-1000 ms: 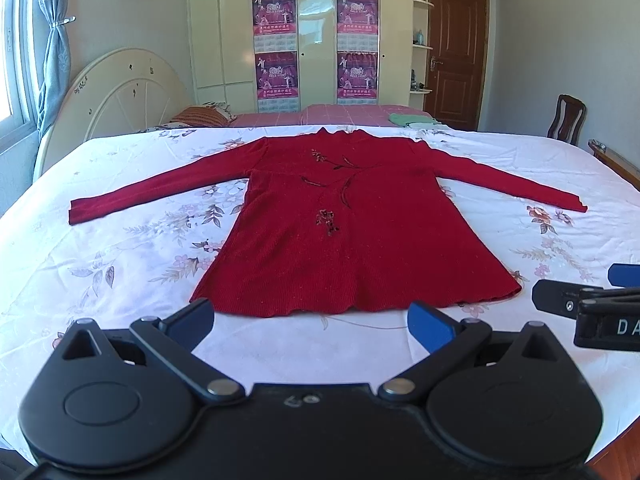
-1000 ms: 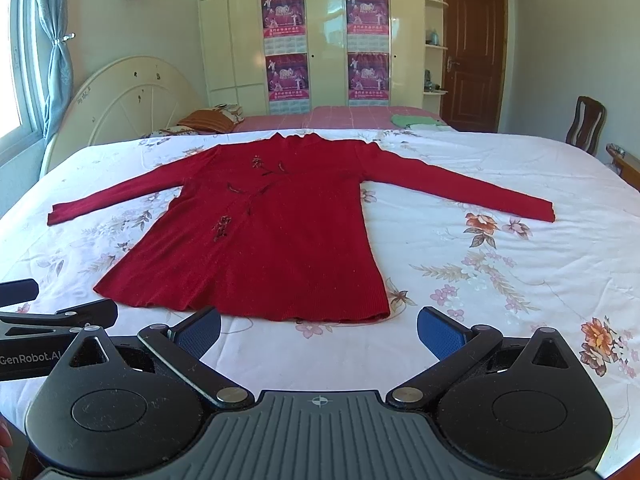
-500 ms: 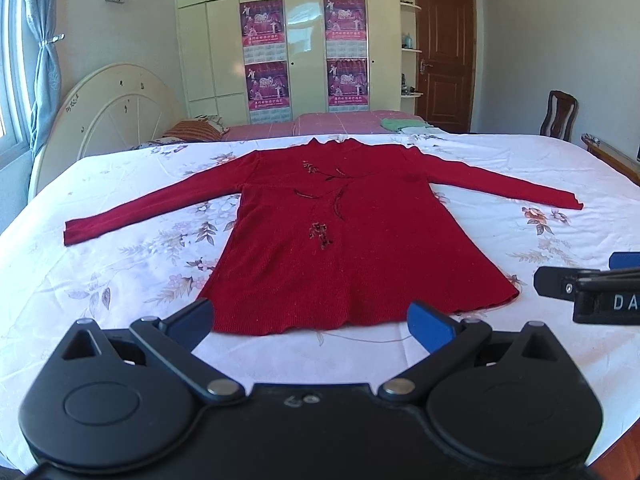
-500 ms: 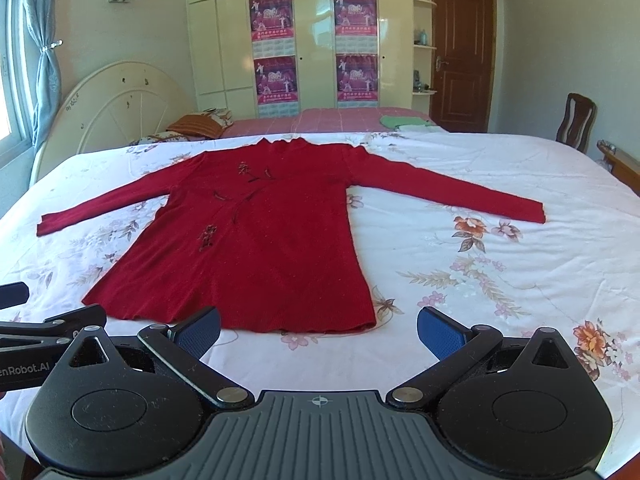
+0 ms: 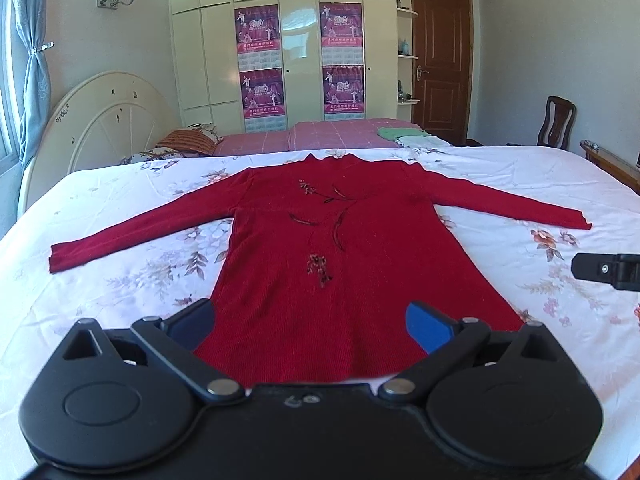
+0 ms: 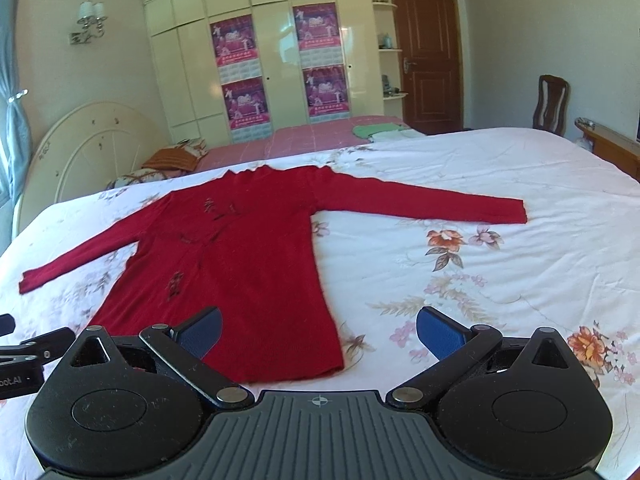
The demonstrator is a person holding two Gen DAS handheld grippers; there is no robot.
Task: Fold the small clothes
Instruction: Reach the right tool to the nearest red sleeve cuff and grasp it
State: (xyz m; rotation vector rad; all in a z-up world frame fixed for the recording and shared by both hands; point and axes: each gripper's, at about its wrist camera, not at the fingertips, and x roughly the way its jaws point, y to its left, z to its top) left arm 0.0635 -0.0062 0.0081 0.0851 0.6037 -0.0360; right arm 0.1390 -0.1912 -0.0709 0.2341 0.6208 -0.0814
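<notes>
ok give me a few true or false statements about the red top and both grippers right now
1. The red top lies flat on the bed sheet with both sleeves spread out. True.
2. The left gripper is clamped on the top's hem. False: its jaws are open and hold nothing.
3. The right gripper is open, with the top's lower right corner showing between its fingers. True.
4. The top is already folded in half. False: it is fully laid out, not yet folded.
5. A green cloth lies on top of the red top. False: it sits apart on the pink bed behind.
</notes>
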